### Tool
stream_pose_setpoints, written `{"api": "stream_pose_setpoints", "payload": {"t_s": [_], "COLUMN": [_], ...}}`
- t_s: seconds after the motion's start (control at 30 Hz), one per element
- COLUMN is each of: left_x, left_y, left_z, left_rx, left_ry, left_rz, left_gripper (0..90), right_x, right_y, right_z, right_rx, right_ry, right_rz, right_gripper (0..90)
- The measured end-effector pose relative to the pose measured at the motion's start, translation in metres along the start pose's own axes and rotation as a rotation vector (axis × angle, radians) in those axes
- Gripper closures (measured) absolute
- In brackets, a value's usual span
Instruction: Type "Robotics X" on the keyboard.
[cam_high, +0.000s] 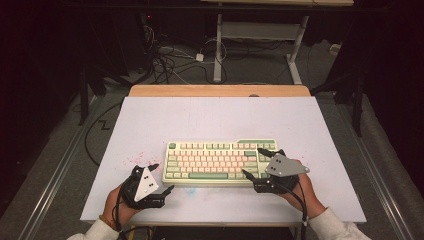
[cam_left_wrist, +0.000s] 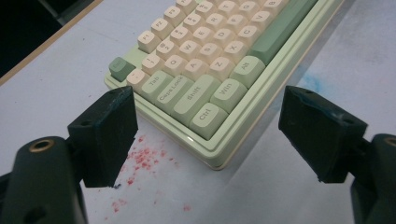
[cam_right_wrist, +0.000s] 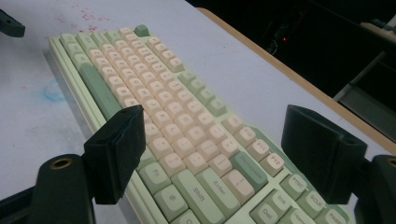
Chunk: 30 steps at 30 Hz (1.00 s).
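A pale green plastic keyboard with cream keycaps (cam_high: 220, 161) lies in the lower centre of the high view on the white surface (cam_high: 150, 125). The right tool (cam_high: 252, 162) hangs over its right end, jaws spread wide and empty. The left tool (cam_high: 162, 177) rests lower left, just beside the keyboard's corner, also open, near red specks (cam_left_wrist: 144, 156).

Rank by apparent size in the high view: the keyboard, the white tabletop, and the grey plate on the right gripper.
1. White tabletop, by far the largest.
2. Keyboard.
3. Grey plate on the right gripper, smallest, though it sits nearer the camera.
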<state>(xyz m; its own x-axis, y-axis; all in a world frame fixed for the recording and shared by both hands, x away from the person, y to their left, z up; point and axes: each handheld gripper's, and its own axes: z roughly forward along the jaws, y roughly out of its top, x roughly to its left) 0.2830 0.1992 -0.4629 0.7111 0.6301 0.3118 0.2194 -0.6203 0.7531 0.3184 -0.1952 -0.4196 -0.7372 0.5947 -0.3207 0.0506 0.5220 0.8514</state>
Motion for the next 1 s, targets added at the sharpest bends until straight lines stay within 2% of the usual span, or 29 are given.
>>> {"api": "stream_pose_setpoints", "payload": {"t_s": [0.3, 0.5, 0.67, 0.87, 1.0], "left_x": [-0.001, 0.0, 0.001, 0.0, 0.001], "left_y": [0.001, 0.003, 0.004, 0.005, 0.006], "left_z": [-0.001, -0.001, 0.001, 0.003, 0.004], "left_rx": [-0.001, -0.016, 0.005, 0.019, 0.016], "left_ry": [0.0, -0.012, -0.018, -0.02, -0.021], "left_rz": [0.007, -0.034, -0.053, -0.062, -0.068], "left_gripper": [19.1, 19.0, 19.0, 19.1, 23.1], "right_x": [-0.002, -0.003, -0.003, -0.002, -0.001], "right_y": [-0.014, -0.024, -0.032, -0.042, -0.048], "right_z": [-0.015, -0.027, -0.035, -0.042, -0.044], "right_rx": [0.006, 0.013, 0.017, 0.023, 0.031], "right_ry": [-0.023, -0.052, -0.069, -0.085, -0.087], "right_rz": [0.015, 0.027, 0.029, 0.026, 0.033], "right_gripper": [22.8, 22.9, 22.9, 23.0, 23.0]}}
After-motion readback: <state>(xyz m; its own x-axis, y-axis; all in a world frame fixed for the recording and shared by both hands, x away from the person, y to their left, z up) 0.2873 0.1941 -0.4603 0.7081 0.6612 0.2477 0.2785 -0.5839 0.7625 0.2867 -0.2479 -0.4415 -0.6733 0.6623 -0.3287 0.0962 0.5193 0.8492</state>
